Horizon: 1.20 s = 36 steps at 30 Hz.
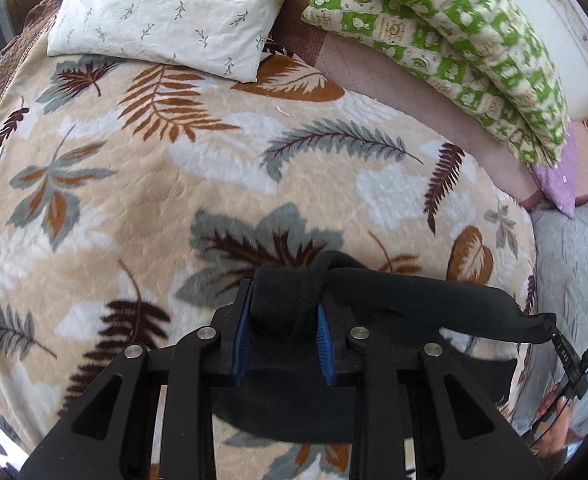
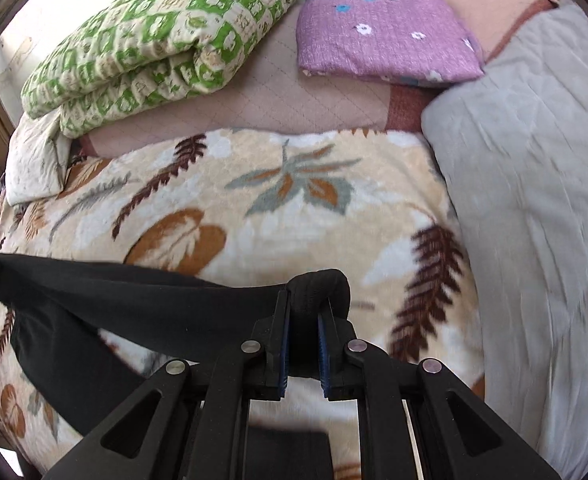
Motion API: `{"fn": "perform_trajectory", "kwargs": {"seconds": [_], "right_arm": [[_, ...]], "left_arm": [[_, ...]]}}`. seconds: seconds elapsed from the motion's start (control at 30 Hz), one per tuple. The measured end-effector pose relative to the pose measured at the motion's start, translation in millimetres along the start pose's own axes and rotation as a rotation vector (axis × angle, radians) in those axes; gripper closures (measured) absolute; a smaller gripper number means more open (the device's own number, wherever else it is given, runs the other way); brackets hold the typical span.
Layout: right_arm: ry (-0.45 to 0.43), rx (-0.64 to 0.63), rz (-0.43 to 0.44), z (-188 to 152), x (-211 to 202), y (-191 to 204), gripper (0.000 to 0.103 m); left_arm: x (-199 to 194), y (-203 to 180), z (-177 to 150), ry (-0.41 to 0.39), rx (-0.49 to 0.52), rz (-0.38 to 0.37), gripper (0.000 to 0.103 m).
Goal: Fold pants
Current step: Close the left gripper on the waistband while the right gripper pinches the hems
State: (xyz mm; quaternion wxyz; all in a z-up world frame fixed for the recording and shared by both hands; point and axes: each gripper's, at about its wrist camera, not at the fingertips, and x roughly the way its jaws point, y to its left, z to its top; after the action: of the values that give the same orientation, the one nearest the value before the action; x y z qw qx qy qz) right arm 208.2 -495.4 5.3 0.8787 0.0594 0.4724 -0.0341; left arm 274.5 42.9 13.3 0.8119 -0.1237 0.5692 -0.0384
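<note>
The fingers (image 1: 243, 320) of the left gripper (image 1: 284, 300), blue-padded, clamp a bunched fold of the black pants (image 1: 434, 300); the cloth fills the gap between them. The right gripper (image 2: 304, 308) is clenched tight on another bunch of the same waist edge, its fingers (image 2: 284, 344) nearly meeting with the black fabric pinched and looping over the tips. Both grippers point steeply down at the bed, and the band of cloth runs taut between them (in the left view it stretches off to the right, where the other gripper's tip and part of a hand (image 1: 556, 424) show at the frame edge). The rest of the pants hangs below that band, clear of the bedding in part, draping towards the near edge.

Under them lies a beige plush blanket (image 1: 174, 208) printed with brown, rust and grey leaves, spread flat over the bed. Beyond it, a white pillow (image 1: 166, 12) with small sprigs sits at the far left, a folded green-and-cream quilt (image 2: 166, 36) beside it, and a folded purple flowered cloth (image 2: 386, 36) further right. A grey quilted cover (image 2: 542, 200) lies along the blanket's right side, touching its edge. A pink quilted sheet (image 2: 314, 100) shows between the blanket and the folded bedding.
</note>
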Motion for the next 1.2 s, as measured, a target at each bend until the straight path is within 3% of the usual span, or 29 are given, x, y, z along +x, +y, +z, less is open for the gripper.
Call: {"fn": "perform_trajectory", "kwargs": {"seconds": [0.27, 0.43, 0.6, 0.87, 0.93, 1.03, 1.2], "right_arm": [[-0.014, 0.037, 0.079, -69, -29, -4, 0.092], [0.001, 0.082, 0.128, -117, -35, -10, 0.092], [-0.024, 0.151, 0.161, -149, -41, -18, 0.092], [0.004, 0.124, 0.072, -176, -37, -11, 0.081], [0.003, 0.127, 0.068, -179, -41, -14, 0.08], [-0.004, 0.138, 0.067, -181, -52, -19, 0.072], [-0.051, 0.166, 0.074, -177, -85, -26, 0.068]], "left_arm": [[-15, 21, -62, -0.021, 0.036, -0.026, 0.078], [1, 40, -104, 0.038, 0.059, -0.021, 0.078], [20, 51, -127, 0.086, 0.062, 0.008, 0.077], [28, 45, -136, 0.106, 0.078, 0.037, 0.076], [24, 42, -139, 0.11, 0.096, 0.042, 0.07], [16, 43, -142, 0.116, 0.117, 0.031, 0.063], [-10, 47, -148, 0.114, 0.171, 0.0, 0.062]]}}
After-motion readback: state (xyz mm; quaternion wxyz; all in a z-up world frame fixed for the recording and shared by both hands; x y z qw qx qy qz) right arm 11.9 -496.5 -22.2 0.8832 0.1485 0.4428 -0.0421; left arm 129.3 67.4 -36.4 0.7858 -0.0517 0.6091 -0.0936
